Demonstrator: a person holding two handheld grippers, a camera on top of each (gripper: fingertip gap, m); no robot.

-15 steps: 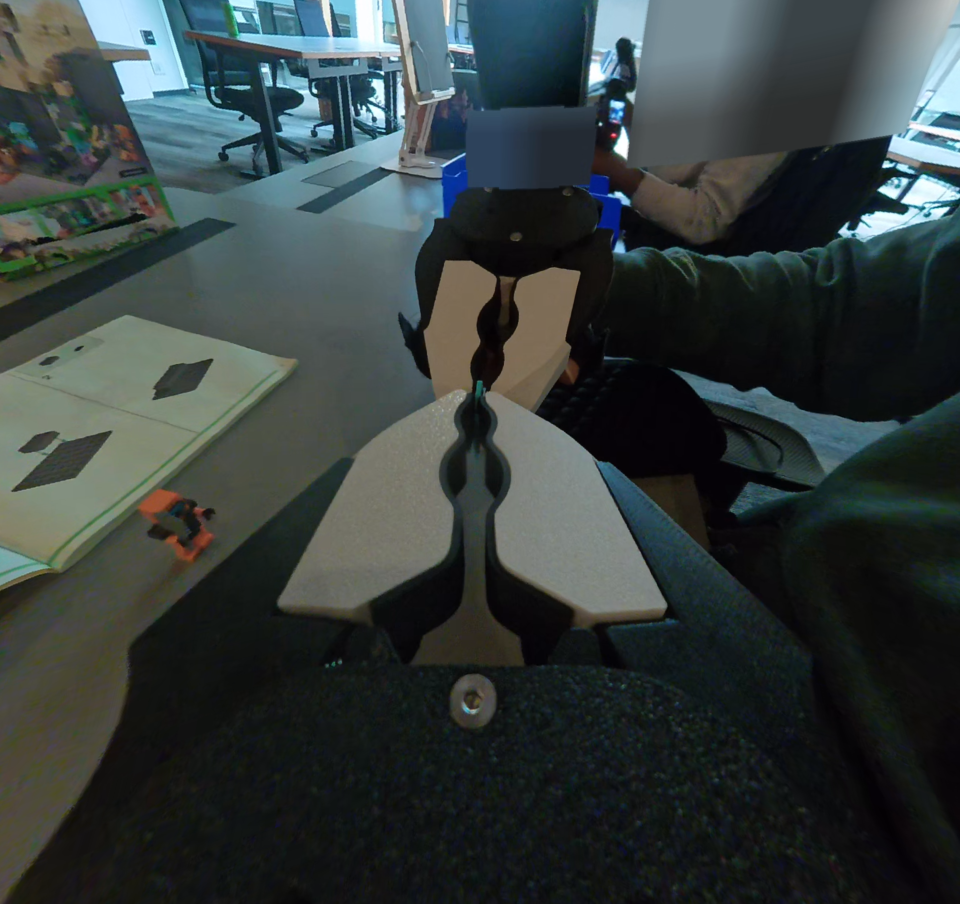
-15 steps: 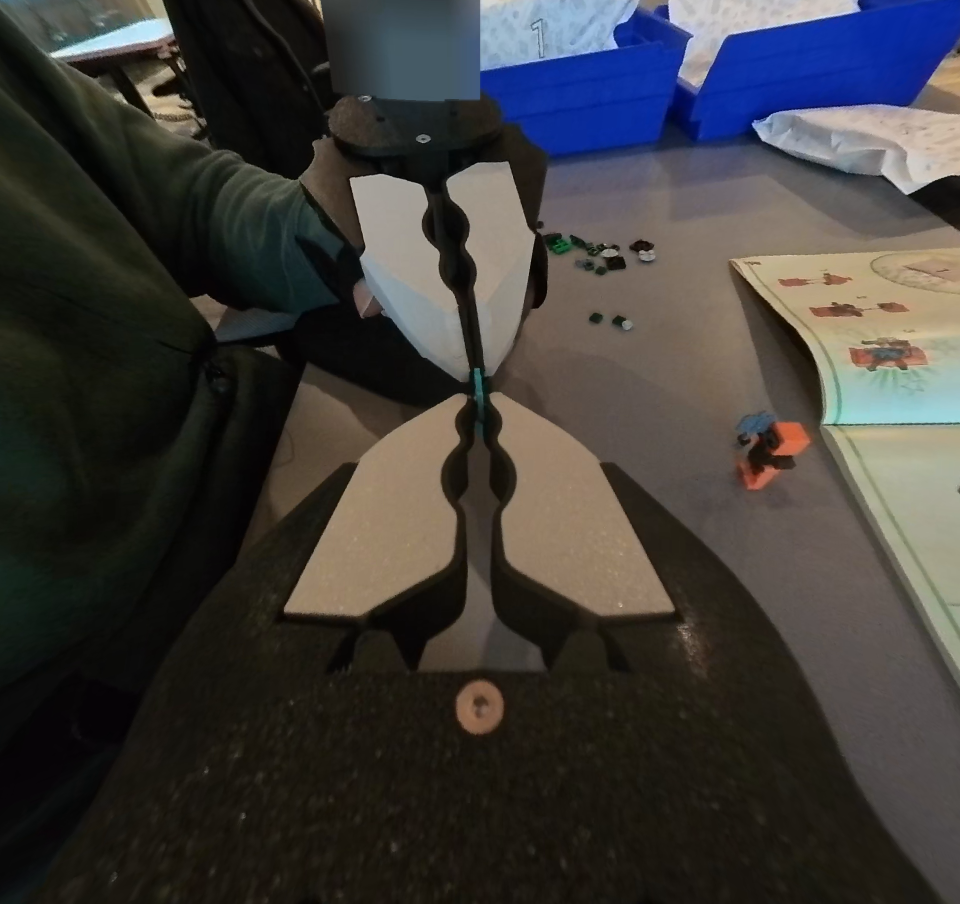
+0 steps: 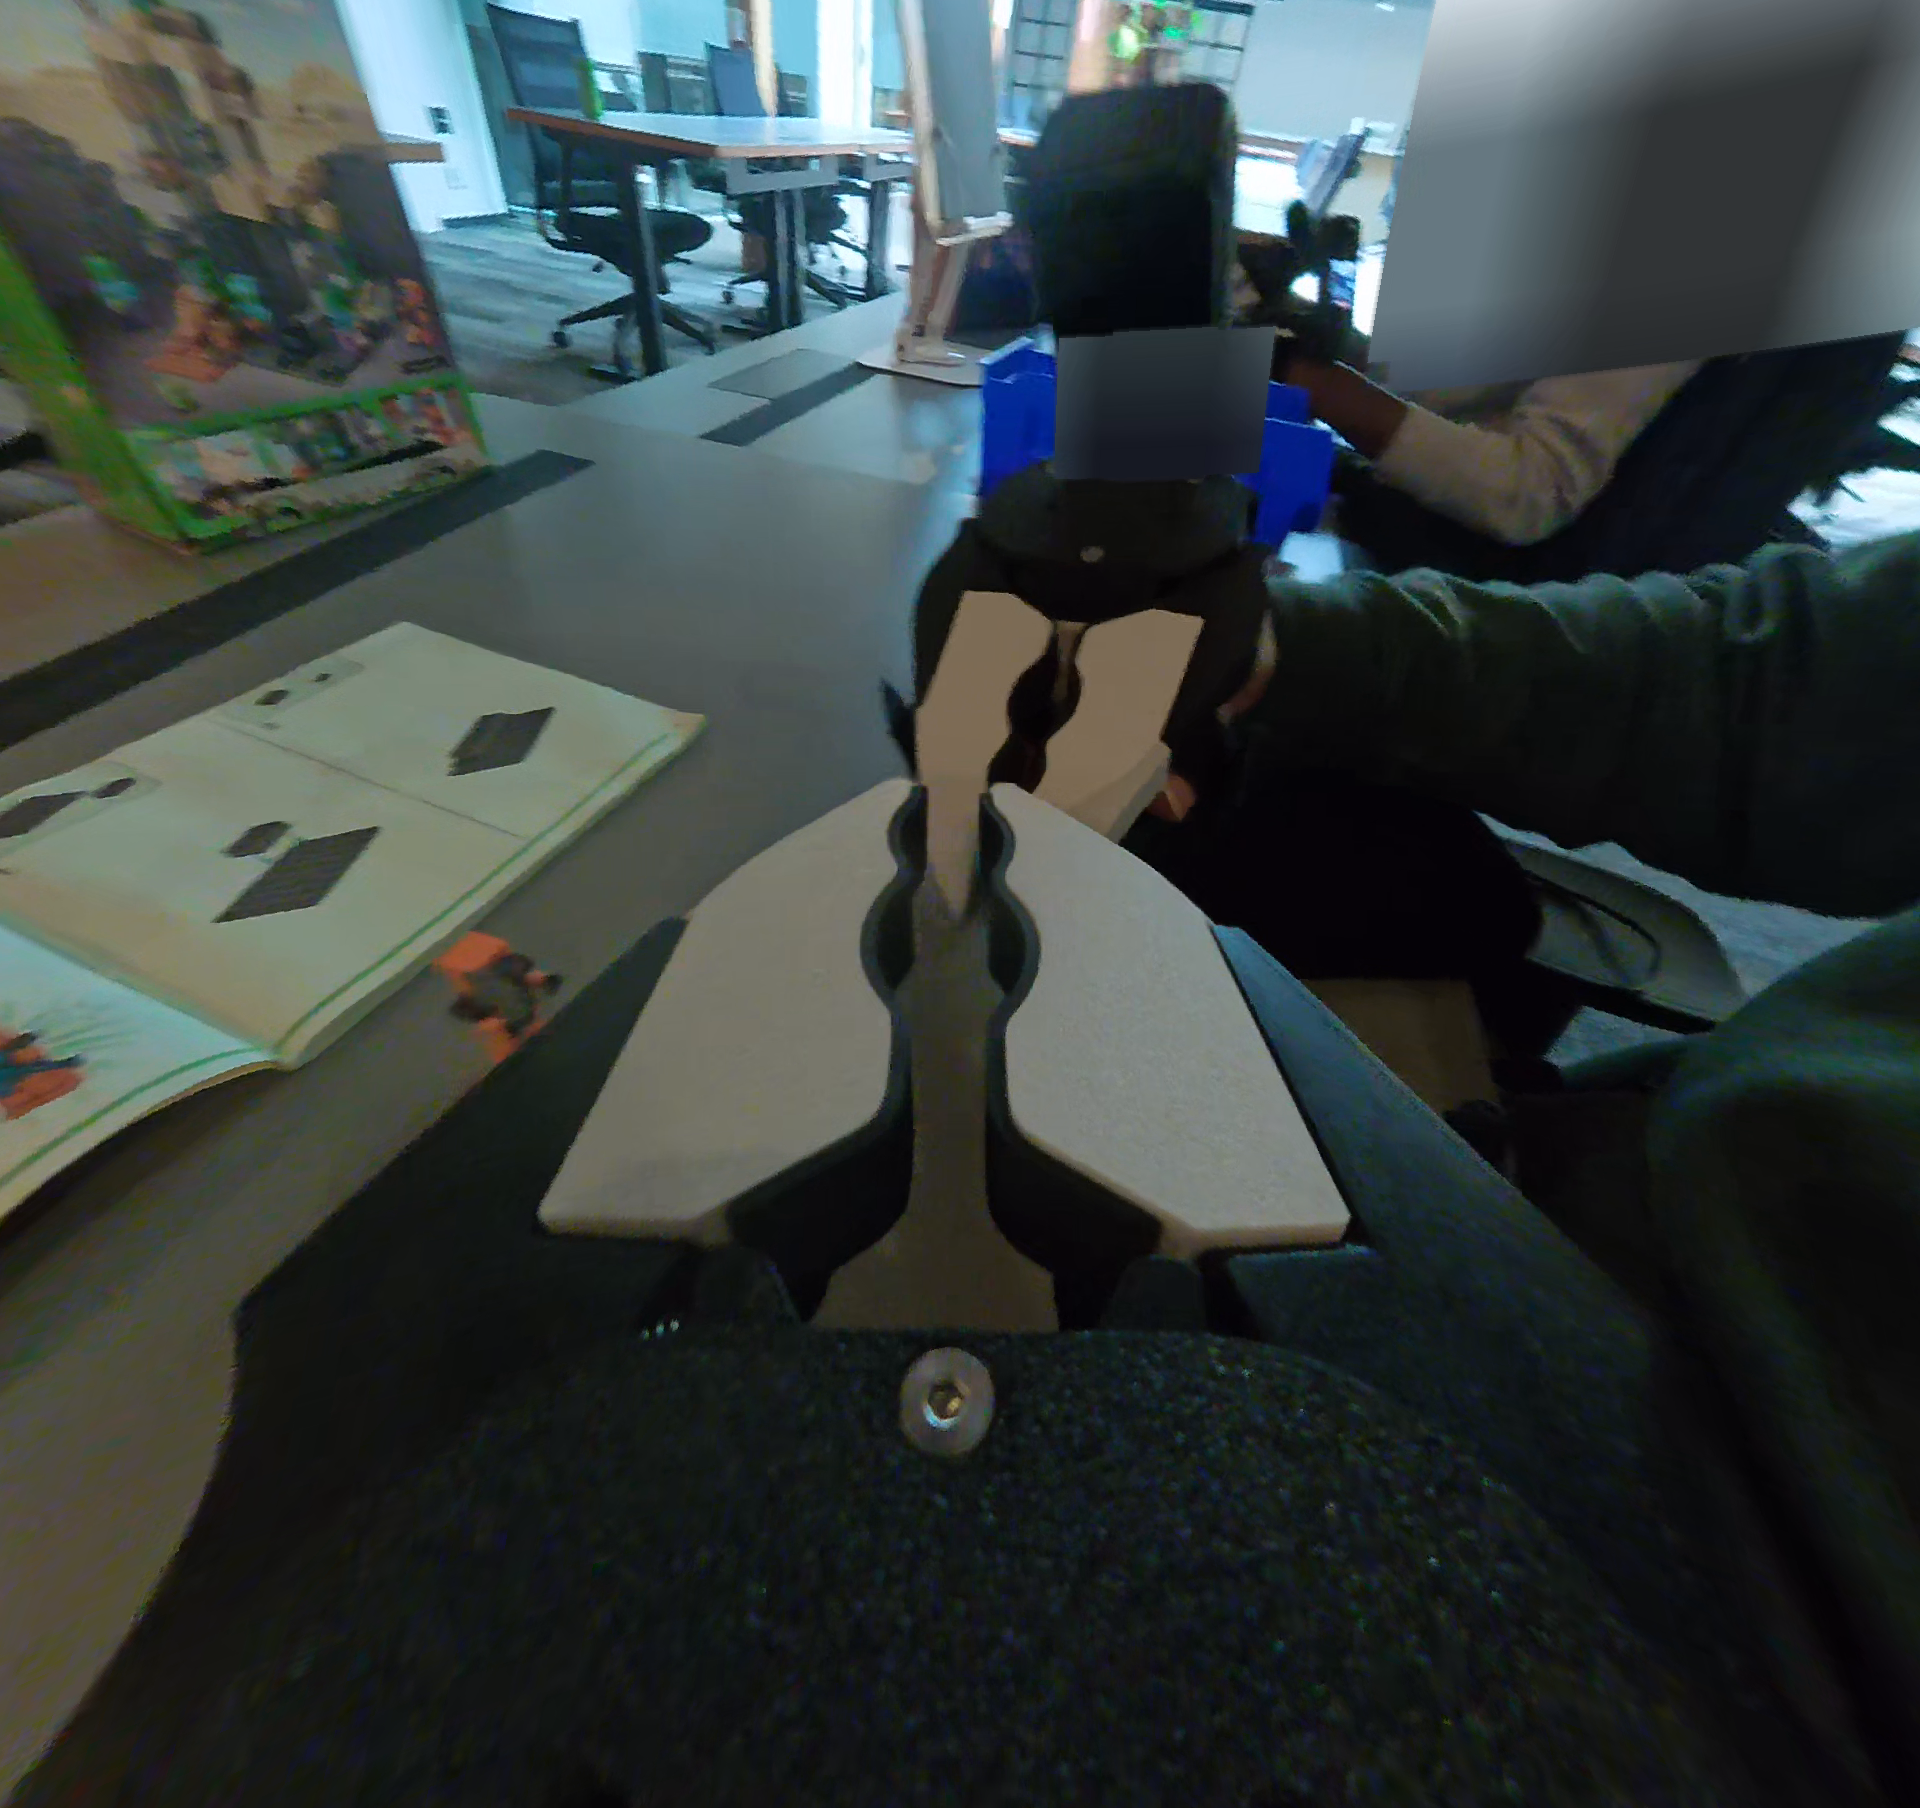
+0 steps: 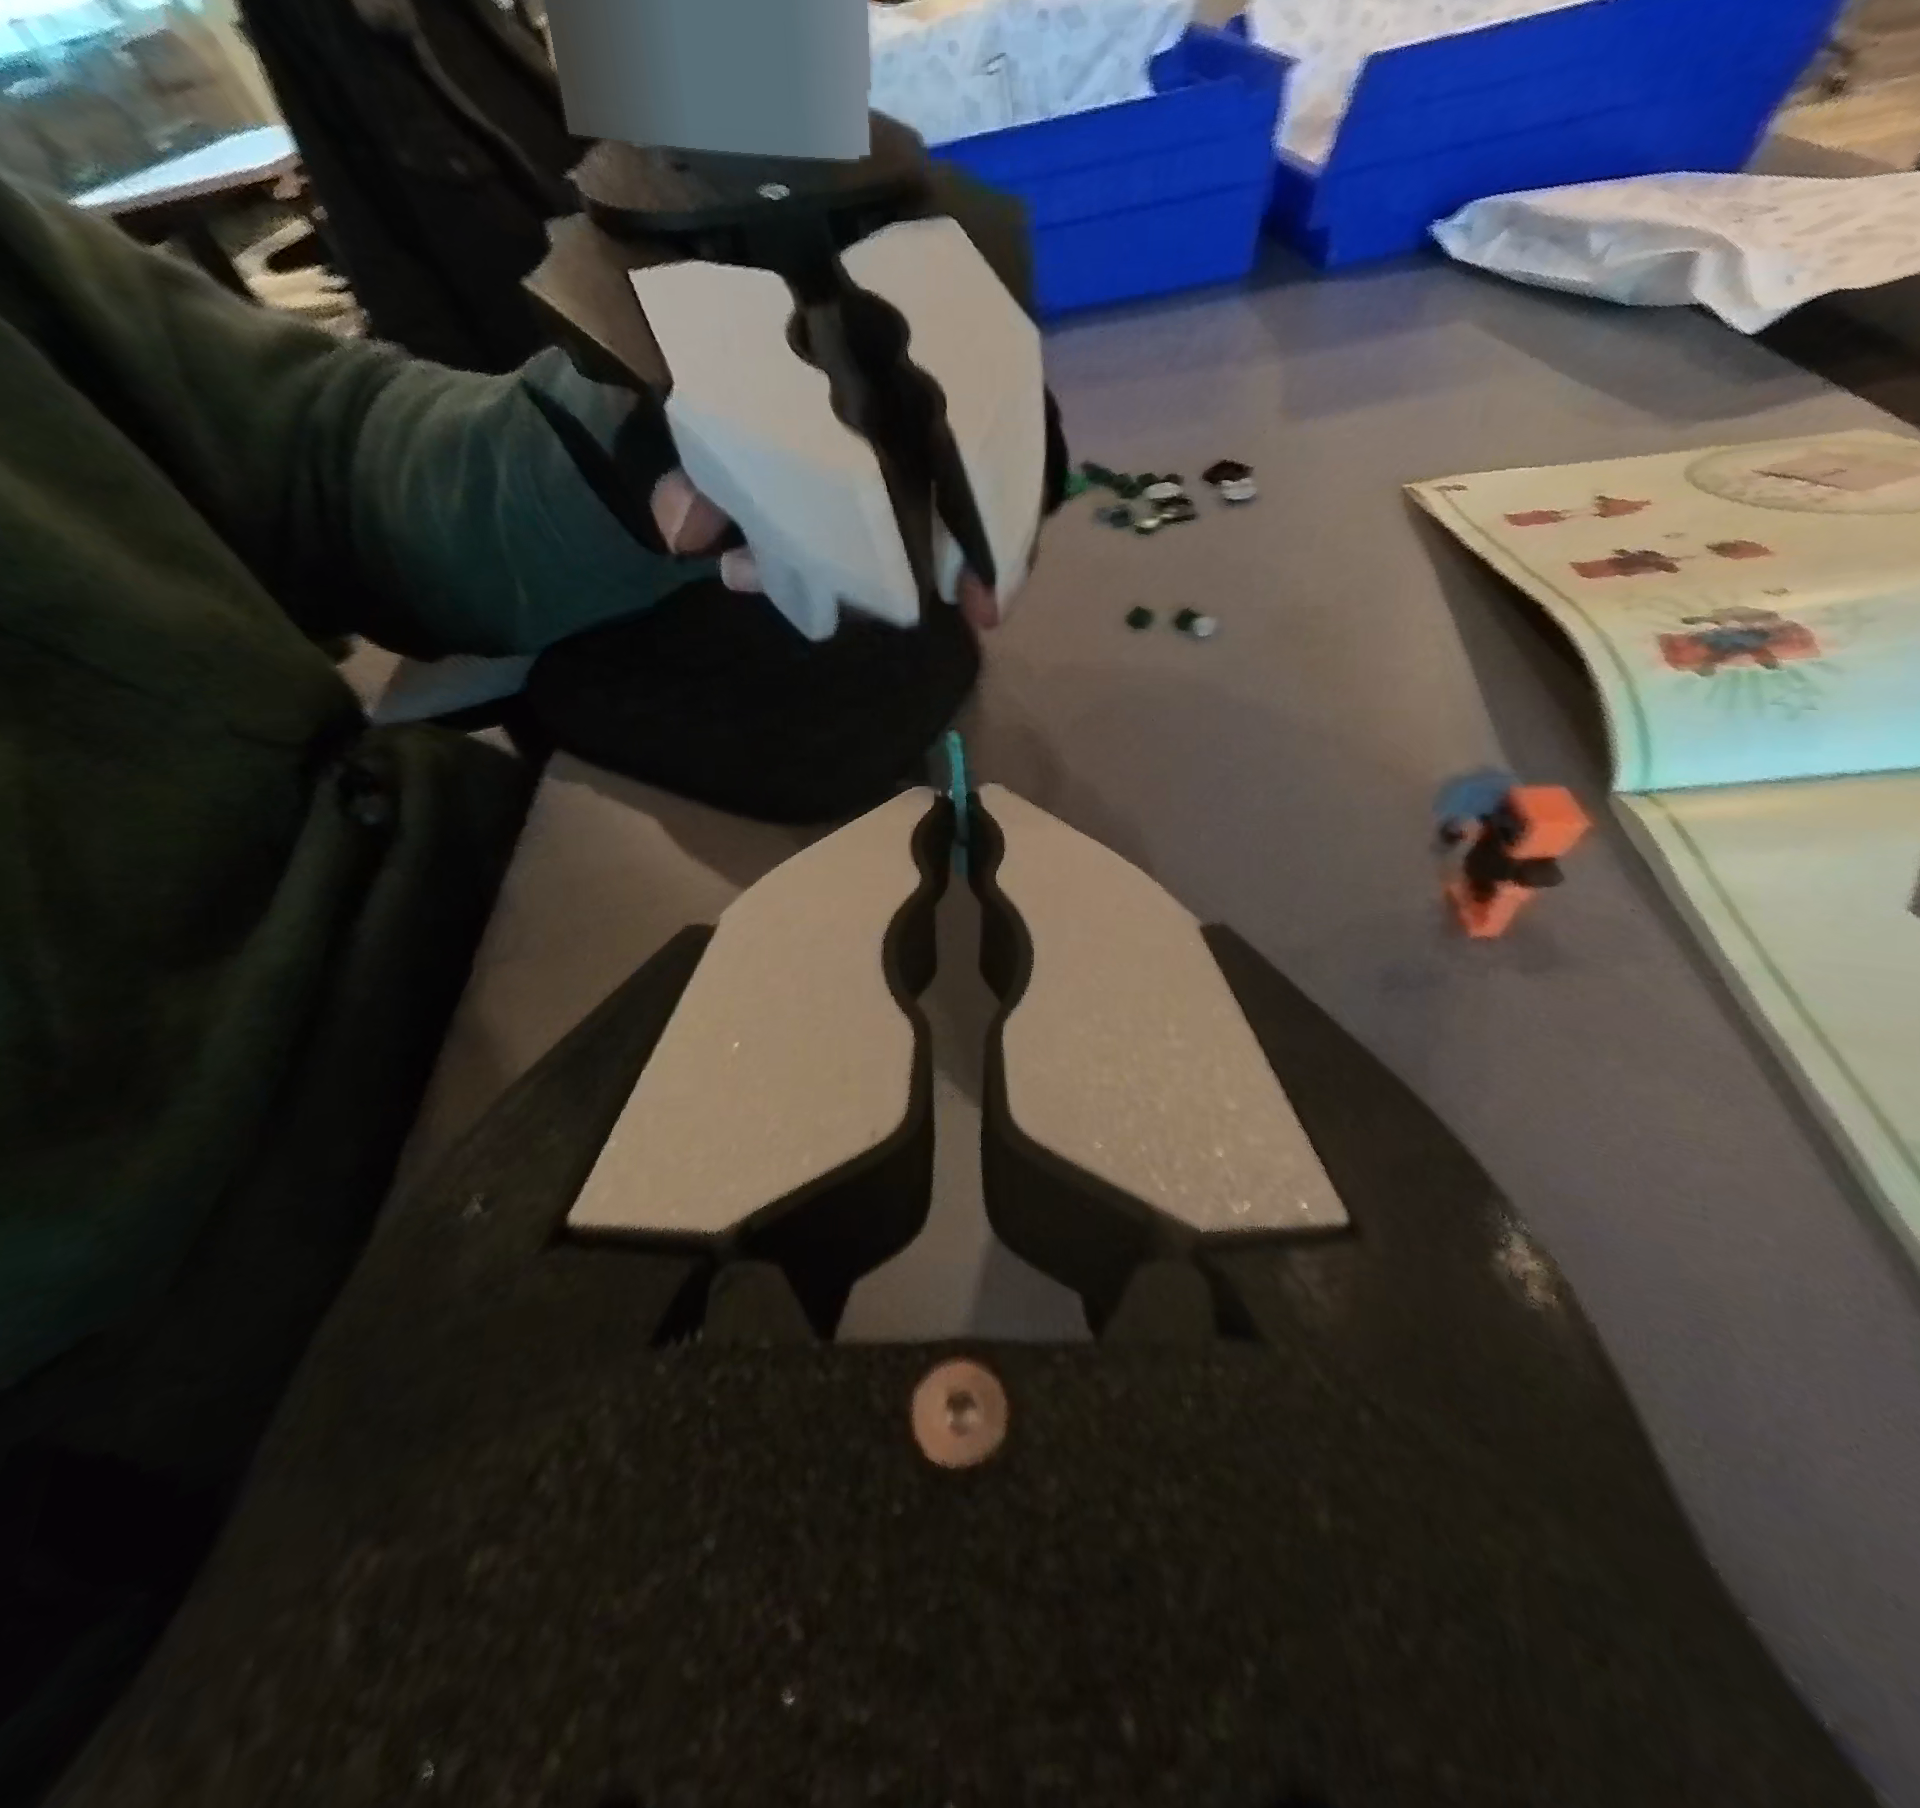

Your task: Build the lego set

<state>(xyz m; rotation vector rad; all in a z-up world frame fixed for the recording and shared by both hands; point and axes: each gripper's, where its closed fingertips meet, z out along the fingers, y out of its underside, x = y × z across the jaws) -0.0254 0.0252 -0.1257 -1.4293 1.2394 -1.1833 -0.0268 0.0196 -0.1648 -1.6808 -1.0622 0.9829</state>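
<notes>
- My right gripper [image 4: 958, 808]: white fingers w/ black wavy inner edges, jaws narrow, pinching a thin teal lego piece [image 4: 956, 779] that pokes up past the tips.
- My left gripper [image 3: 948, 802]: same white/black build, jaws a little apart, nothing between them that I can see. In the right wrist view it sits far-left of my right tips [image 4: 951, 584], tilted, clear of the teal piece.
- In the left wrist view the right gripper [image 3: 961, 901] points back at me, its tip dipping into the gap between my left fingers; teal piece not visible there.
- Both grippers are up off the grey table [image 4: 1299, 823], near its edge, over a lap in dark clothing.
- Small orange-and-black lego figure [image 4: 1507, 849] stands on the table, right of my right gripper, just beside the open instruction booklet [image 4: 1714, 615]. Same figure [image 3: 494, 989] is left of my left gripper, at the booklet's near corner [image 3: 312, 823].
- Loose small dark & green lego bits [image 4: 1153, 496] scattered farther off on the table; two more [image 4: 1169, 620] sit nearer.
- Two blue plastic bins [image 4: 1143, 169] w/ white paper bags at the far side; another white bag [image 4: 1683, 241] lies on the table to the right.
- Colourful lego box w/ green edge [image 3: 208, 231] stands far left in the left wrist view.
- Green sleeve [image 3: 1558, 678] runs to the right gripper.
</notes>
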